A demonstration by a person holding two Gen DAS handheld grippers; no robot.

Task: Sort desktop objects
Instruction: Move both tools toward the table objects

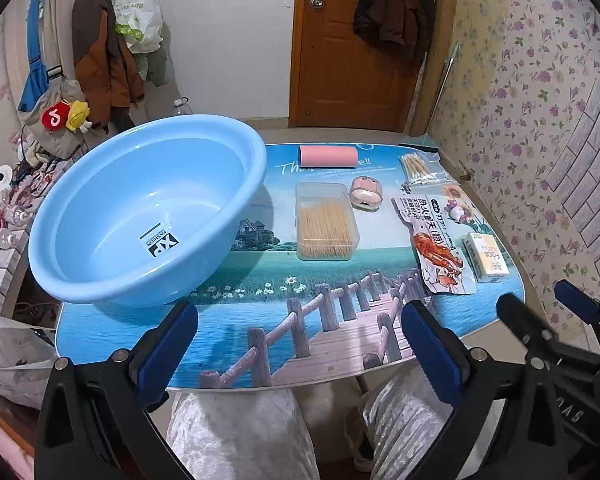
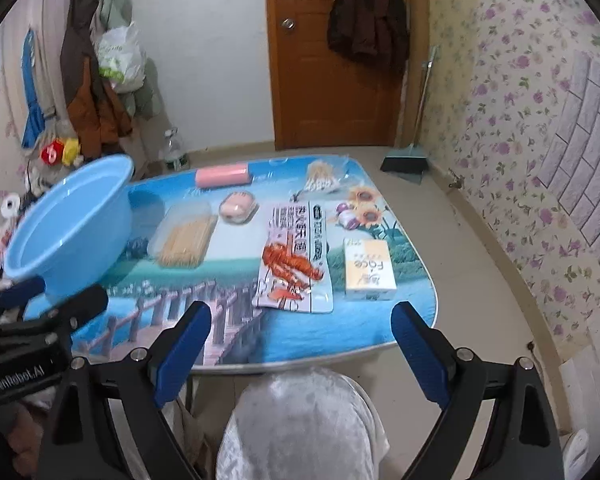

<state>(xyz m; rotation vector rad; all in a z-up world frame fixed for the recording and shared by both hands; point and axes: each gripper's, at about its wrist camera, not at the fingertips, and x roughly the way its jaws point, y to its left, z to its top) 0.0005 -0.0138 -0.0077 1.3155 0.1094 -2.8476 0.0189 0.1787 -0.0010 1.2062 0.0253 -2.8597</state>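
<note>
Blue basin (image 1: 140, 216) at 9 o'clock on table (image 1: 260, 344). Toothpick box (image 1: 326, 224) at centre; snack packet (image 1: 436, 248) and yellow box (image 1: 486, 256) at 3 o'clock. Left gripper (image 1: 300, 348) and right gripper (image 2: 300, 344) both spread, pinching nothing.

Left tongs (image 1: 300, 344), right tongs (image 2: 300, 340) spread wide (both angled downward).

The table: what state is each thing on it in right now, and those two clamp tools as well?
Blue basin: upright, nothing inside.
Toothpick box: lid shut, full of sticks.
Pink roll: lying on its side.
Pink earbud case: closed.
Cotton swab bag: lying flat.
Snack packet: flat, looks sealed.
Tissue pack: flat, looks unopened.
Left tool: open, holding nothing.
Right tool: open, holding nothing.
</note>
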